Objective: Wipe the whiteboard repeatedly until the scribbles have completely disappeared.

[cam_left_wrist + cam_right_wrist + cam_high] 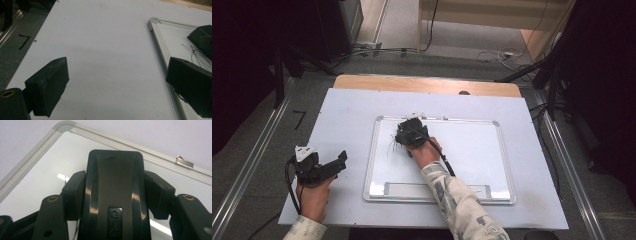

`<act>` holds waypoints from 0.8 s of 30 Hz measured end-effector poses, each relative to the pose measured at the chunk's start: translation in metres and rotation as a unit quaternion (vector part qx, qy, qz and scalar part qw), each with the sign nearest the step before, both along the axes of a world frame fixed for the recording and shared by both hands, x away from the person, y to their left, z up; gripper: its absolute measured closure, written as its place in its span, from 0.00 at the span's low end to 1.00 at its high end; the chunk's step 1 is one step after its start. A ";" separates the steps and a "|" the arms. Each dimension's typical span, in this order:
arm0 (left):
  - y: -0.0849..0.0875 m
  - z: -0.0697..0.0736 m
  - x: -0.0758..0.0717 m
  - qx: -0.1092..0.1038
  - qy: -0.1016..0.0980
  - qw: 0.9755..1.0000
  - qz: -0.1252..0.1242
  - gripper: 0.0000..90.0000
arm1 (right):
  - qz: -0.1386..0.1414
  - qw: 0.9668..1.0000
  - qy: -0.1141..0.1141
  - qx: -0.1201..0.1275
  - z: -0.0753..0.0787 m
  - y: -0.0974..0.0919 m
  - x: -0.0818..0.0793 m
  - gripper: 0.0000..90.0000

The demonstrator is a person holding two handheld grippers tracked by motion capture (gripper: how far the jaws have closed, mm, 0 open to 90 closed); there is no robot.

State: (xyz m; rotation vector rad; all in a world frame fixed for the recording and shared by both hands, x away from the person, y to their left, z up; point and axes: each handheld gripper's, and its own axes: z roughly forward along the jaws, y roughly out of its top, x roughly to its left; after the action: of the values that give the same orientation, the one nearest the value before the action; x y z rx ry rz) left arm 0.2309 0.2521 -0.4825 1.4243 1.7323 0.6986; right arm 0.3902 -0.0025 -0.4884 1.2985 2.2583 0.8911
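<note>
eraser clamped over the scribbles

the black plastic whiteboard eraser (115,195) sits on the silver-framed whiteboard (505,155), near its upper left corner, where thin black pen marks (197,56) lie. it looks light and rigid, with glossy, likely slippery sides; the right tongs (411,134) clamp it across its width, a sound hold. its wiping face is hidden. the left tongs (117,85) rest apart over the pale tabletop (342,115), holding nothing.

Glossy black plastic eraser (115,195) on a smooth, shiny whiteboard (45,180) with brushed-metal frame.
</note>
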 end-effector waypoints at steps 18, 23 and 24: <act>-0.001 0.000 0.001 -0.002 0.000 1.000 -0.005 0.06 | 0.013 1.000 -0.004 -0.003 -0.001 0.039 -0.002 0.41; -0.002 0.000 0.002 -0.001 0.001 1.000 -0.006 0.06 | 0.025 1.000 -0.003 -0.003 -0.001 0.044 -0.009 0.41; -0.002 0.000 0.002 -0.001 0.001 1.000 -0.006 0.06 | 0.028 1.000 -0.003 -0.003 -0.001 0.045 -0.010 0.41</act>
State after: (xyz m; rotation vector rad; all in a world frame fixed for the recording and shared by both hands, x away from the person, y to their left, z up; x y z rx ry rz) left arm 0.2326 0.2503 -0.4826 1.4336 1.7238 0.6891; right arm 0.3798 0.0423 -0.4894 1.2334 2.3006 0.9057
